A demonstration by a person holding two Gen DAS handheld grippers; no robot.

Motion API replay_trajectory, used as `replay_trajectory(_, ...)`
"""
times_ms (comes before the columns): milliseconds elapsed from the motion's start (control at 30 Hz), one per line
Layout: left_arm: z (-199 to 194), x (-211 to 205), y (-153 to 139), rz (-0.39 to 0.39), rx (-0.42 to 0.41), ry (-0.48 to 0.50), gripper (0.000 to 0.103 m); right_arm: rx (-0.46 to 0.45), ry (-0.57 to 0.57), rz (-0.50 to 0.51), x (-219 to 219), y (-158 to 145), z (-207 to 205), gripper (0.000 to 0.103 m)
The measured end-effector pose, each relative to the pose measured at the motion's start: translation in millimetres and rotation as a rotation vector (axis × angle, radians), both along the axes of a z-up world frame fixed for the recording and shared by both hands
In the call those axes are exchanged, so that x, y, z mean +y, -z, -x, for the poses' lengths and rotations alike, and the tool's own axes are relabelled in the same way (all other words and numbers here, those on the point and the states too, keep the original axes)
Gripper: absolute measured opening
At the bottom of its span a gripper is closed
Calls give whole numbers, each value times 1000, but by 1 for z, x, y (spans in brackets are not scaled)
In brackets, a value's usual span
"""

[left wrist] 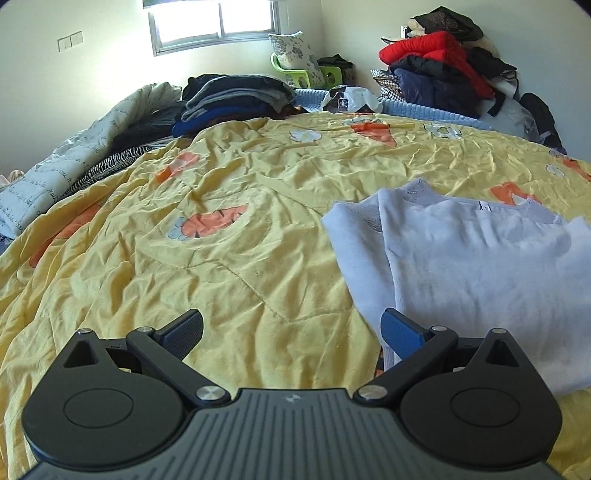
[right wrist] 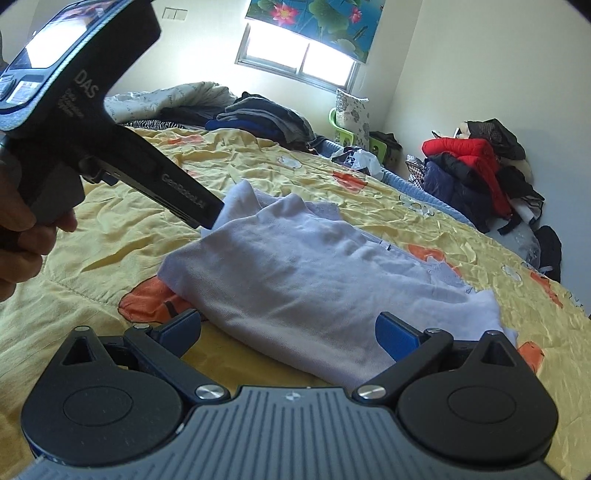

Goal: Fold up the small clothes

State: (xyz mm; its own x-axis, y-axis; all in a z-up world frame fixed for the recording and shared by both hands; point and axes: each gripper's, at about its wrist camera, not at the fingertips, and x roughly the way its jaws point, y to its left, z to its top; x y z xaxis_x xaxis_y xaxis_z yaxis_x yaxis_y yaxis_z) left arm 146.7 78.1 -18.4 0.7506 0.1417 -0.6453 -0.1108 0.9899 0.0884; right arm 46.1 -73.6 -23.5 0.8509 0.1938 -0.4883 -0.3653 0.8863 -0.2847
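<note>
A small pale lilac top [left wrist: 480,266] lies partly folded on the yellow carrot-print quilt [left wrist: 221,280]. In the left wrist view my left gripper [left wrist: 291,332] is open and empty, just off the top's near left edge; its right finger sits by the hem. In the right wrist view the top [right wrist: 314,273] lies right in front of my right gripper [right wrist: 288,332], which is open and empty with its jaws either side of the near edge. The left gripper's body [right wrist: 110,140] shows there too, its tip at the top's far left corner.
A stack of dark folded clothes [left wrist: 236,99] and a pale quilted blanket [left wrist: 74,162] lie at the far left of the bed. A heap of red and navy jackets [left wrist: 443,70] sits at the far right. A window [left wrist: 214,22] is behind.
</note>
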Motion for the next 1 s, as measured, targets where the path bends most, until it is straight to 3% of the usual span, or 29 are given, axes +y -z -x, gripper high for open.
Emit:
replay_trajectory(633,-23,5,6,15,32,13,103,-5,-32,110,25,9,-7,99)
replay_trajectory(767,-35,10,8,75,55,32,103,-11,-30,141,33,13,-14,97)
replay_trajectory(1000,-73,38,18,303,136,65,103,-45,-43,193,52,17,-25,96)
